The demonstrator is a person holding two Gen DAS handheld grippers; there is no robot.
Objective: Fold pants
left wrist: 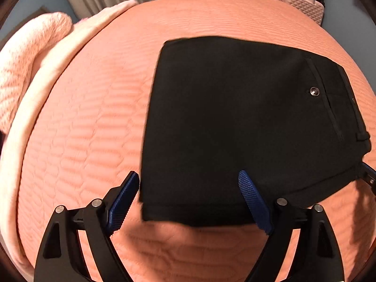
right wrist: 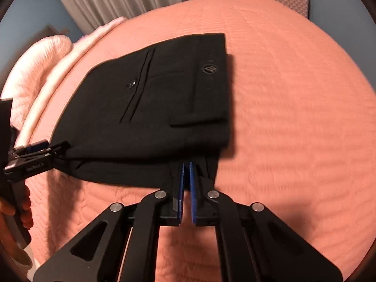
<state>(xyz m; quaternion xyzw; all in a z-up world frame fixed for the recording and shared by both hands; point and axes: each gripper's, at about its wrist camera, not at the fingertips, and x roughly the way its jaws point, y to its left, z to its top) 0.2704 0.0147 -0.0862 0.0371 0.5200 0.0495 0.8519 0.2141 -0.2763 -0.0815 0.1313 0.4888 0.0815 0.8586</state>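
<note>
The black pants [right wrist: 150,108] are lying folded into a compact rectangle on the coral bed [right wrist: 293,117]. At their 6 o'clock edge, the right gripper [right wrist: 186,171] is pinching the hem with nearly closed jaws, while the left gripper [left wrist: 190,181] is hovering wide open, gripping nothing; judging by this, only a final tidy remains.

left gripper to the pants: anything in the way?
Nothing visible. The open left gripper hangs over the near edge of the folded black pants on the salmon quilted bedspread, with only bare cloth between its blue pads. The right gripper is shut on the pants' near edge.
</note>
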